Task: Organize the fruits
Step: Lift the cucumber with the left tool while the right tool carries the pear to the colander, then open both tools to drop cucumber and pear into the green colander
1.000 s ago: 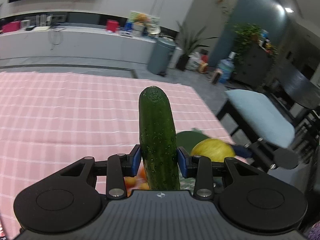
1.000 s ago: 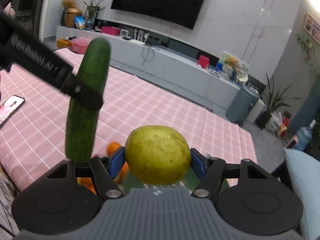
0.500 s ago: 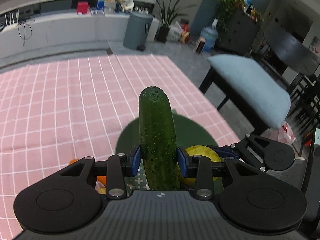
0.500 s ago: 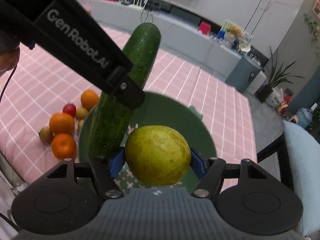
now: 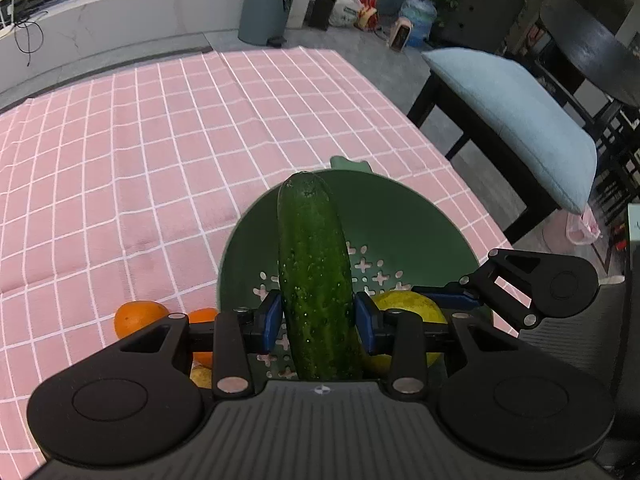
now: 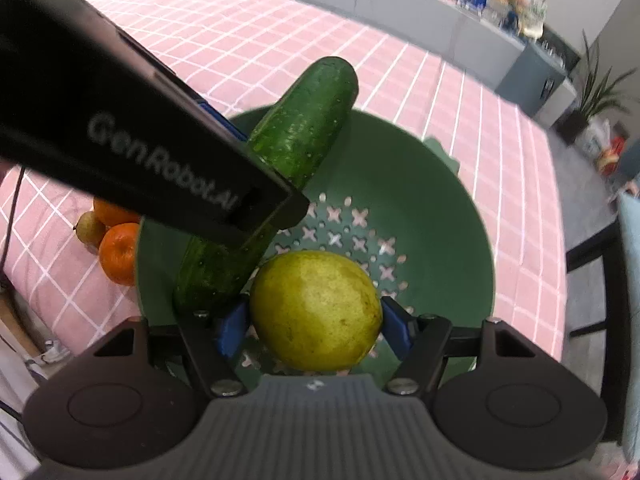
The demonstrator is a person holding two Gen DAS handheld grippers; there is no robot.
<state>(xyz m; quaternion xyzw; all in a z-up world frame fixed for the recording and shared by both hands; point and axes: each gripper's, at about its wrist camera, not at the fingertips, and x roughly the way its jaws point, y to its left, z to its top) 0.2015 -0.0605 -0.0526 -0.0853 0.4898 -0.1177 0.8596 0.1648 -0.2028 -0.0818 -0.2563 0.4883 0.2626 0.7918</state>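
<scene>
My left gripper (image 5: 316, 320) is shut on a dark green cucumber (image 5: 314, 272) and holds it over the green colander (image 5: 400, 224). My right gripper (image 6: 314, 326) is shut on a yellow-green round fruit (image 6: 316, 310), also over the colander (image 6: 432, 216). In the right wrist view the cucumber (image 6: 304, 128) slants across the colander's left side, under the left gripper's black arm (image 6: 120, 128). In the left wrist view the round fruit (image 5: 412, 308) and the right gripper (image 5: 520, 284) sit just right of the cucumber.
Oranges (image 5: 138, 318) and a small pear (image 6: 90, 228) lie on the pink checked tablecloth (image 5: 140, 160) left of the colander. A chair with a light blue cushion (image 5: 516, 112) stands past the table's right edge.
Both grippers have come down and tilted toward the colander with their fruit still held. The colander now fills the view beneath them.
</scene>
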